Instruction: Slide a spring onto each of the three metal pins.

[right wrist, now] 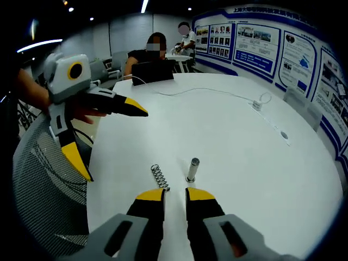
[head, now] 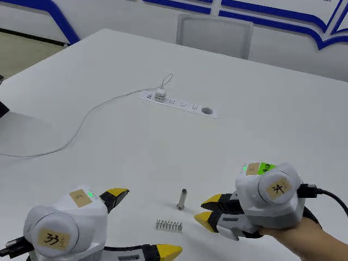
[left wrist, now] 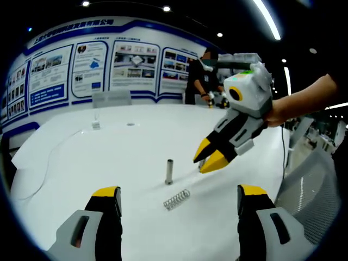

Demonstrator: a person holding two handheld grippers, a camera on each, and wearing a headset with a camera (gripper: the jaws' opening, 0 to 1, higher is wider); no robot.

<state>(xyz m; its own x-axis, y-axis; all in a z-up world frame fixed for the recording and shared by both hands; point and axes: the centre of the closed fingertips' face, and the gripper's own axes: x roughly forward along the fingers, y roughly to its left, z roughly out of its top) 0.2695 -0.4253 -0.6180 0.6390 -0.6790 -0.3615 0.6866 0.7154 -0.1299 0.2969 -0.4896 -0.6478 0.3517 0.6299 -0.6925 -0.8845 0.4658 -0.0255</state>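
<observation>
Left gripper (head: 142,223), tagged 33, has its jaws spread wide and holds nothing; the right gripper (head: 206,212), tagged 34, has its jaws nearly together with a small gap and holds nothing too. They are over a white table (head: 244,136) with a white cable (head: 81,124) running to a power strip (head: 179,103), and a grey chair (head: 215,35) behind it. Between the grippers the spring (head: 168,224) lies flat, and just beside it one pin (head: 181,199) stands up, near the right gripper's tips but not touching.

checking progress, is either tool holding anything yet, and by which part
Nothing is held. The left tool is wide open, the right tool narrowly open; the spring lies on the table beside the upright pin.
</observation>
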